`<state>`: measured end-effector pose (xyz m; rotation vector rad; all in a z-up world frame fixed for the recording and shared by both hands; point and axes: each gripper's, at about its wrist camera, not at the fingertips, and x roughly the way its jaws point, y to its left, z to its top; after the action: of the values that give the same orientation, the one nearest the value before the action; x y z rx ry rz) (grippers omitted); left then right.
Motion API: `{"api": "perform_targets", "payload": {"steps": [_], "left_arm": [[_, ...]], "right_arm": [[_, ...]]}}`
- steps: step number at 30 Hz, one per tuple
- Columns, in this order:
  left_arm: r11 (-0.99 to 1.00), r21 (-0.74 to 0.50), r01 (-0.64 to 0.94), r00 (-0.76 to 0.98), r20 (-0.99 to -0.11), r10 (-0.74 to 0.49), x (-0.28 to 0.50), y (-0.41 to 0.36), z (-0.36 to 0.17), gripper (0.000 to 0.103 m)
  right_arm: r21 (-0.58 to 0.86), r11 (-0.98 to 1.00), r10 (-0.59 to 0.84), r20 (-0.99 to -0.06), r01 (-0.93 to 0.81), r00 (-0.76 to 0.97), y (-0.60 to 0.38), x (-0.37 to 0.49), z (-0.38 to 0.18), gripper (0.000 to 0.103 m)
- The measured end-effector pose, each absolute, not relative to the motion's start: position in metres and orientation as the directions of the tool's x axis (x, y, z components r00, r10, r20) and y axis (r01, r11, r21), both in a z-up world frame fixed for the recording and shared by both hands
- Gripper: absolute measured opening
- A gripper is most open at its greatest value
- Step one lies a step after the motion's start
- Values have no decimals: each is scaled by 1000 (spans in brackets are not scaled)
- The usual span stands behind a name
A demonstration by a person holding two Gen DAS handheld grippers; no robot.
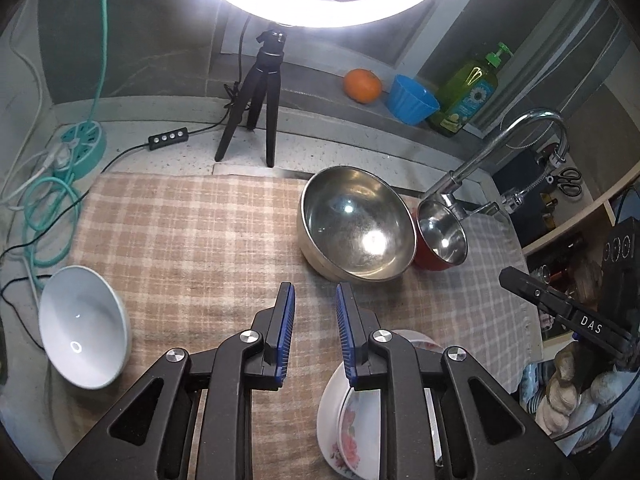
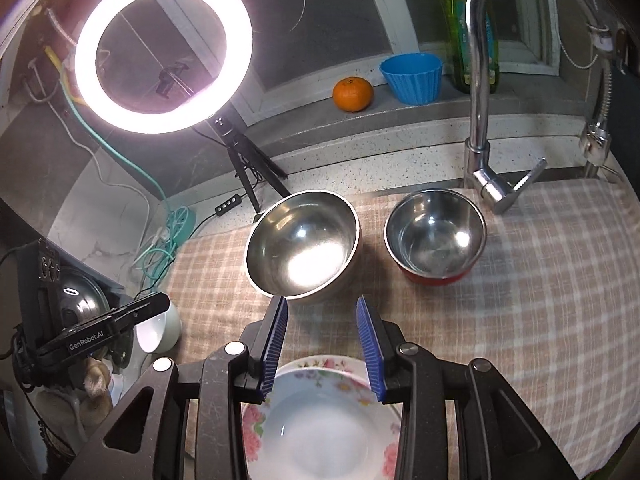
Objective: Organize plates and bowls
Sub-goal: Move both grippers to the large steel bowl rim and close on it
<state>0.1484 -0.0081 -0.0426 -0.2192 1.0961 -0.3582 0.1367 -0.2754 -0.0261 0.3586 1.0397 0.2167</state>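
Two steel bowls (image 2: 302, 244) mouths up, floral plate (image 2: 320, 420) flat, both tongs (image 2: 322, 336) released, empty.

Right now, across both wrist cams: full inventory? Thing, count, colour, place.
large steel bowl: 1, silver, on checked cloth, centre
small steel bowl: 1, silver inside, red outside, right of the large one, below faucet
floral plate: 1, white with pink flowers, near edge, under right gripper
white bowl: 1, white, tilted, at cloth's left edge
checked cloth: 1, beige plaid, over counter
ring light: 1, lit, on black tripod
faucet: 1, chrome
orange: 1, on ledge
fluted cup: 1, blue, beside orange
soap bottle: 1, green, on ledge
power strip: 1, teal, far left
left gripper: open, empty
right gripper: open, empty
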Motion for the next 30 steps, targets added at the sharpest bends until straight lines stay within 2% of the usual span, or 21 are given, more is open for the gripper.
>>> {"api": "perform_targets", "payload": {"steps": [4,15,30], "left_arm": [[916,-369,158,383,-832,-401,166,-12,-53,19],[922,-371,108,339,-858,-385,209,-20,-80,19],[921,-382,78,296,-873,-388,242,-26,-105,19]], "right_arm": [[431,902,380,-808,14,451,-278,157,-41,33],[438,897,386,-839,56,383,-278,208,-85,33],[446,892,403,-859,75,317,-272,244,-115,32]]}}
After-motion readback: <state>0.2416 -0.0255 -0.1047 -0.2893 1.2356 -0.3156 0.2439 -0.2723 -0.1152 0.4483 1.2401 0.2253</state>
